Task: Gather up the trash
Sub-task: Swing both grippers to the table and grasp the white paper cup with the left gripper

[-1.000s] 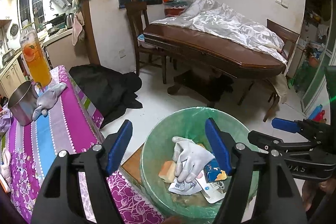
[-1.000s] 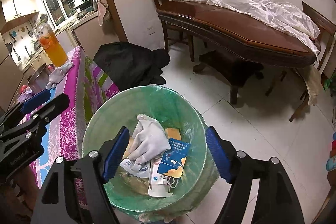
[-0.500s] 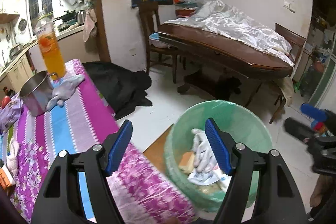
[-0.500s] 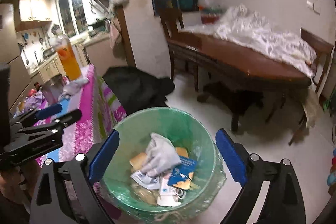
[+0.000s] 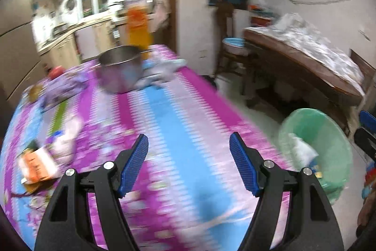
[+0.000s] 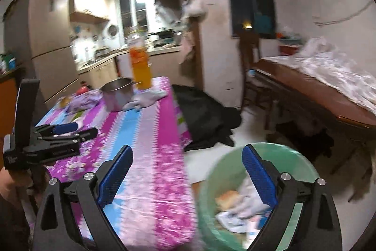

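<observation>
My left gripper (image 5: 189, 165) hangs over the desk (image 5: 178, 124), its blue fingers (image 5: 134, 165) spread wide apart with nothing between them; my right gripper (image 6: 186, 177) likewise has its fingers (image 6: 115, 174) well apart and empty, one finger over the desk edge, the other over the bin. The green-lined trash bin (image 5: 329, 131) stands on the floor at the lower right of the left view, just beside the desk's corner; in the right view it fills the lower right, and I see in it a white glove (image 6: 250, 200), a tan sponge-like piece (image 6: 228, 201) and printed wrappers (image 6: 231, 220). Still on the desk at the lower left of the left view lies an orange packet (image 5: 36, 167), blurred, with pale scraps just beside it; I cannot tell what these are. At the far end of the desk stand a steel pot (image 5: 121, 68) and an orange drink bottle (image 5: 138, 28), with a pale glove (image 5: 162, 72) touching the pot's base; a purple bag (image 6: 82, 101) lies to the pot's left. A dark cloth heap (image 6: 206, 119) lies on the floor beyond the desk.
</observation>
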